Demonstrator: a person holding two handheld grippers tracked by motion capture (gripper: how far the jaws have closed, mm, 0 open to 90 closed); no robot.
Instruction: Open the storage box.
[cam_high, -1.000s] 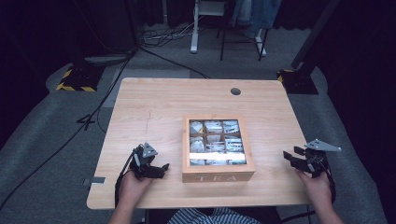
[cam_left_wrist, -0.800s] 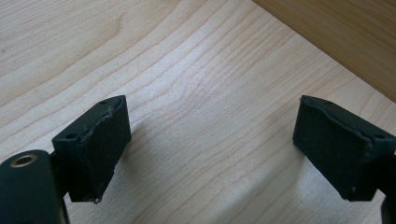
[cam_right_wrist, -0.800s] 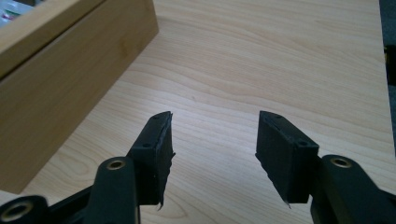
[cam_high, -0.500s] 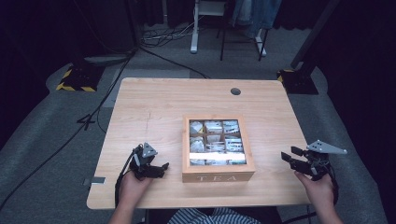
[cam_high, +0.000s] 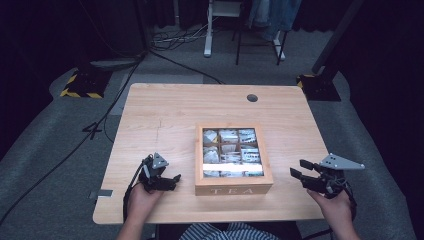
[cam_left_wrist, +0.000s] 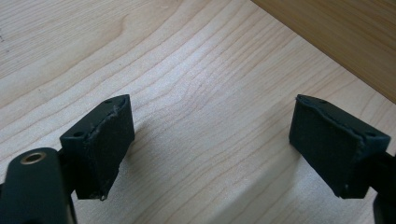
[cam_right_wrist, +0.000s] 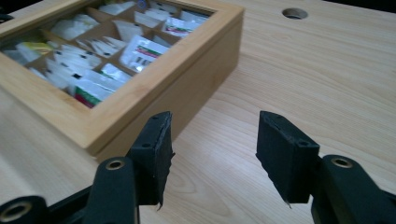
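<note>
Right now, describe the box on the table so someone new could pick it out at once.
On the light wooden table, look near the person's edge, between the left gripper and the right gripper, both open and apart from it. There sits the tea box, square and wooden, with a clear windowed lid showing a grid of tea bags. Its front wall reads TEA, and it is the one item resting on the tabletop.
</note>
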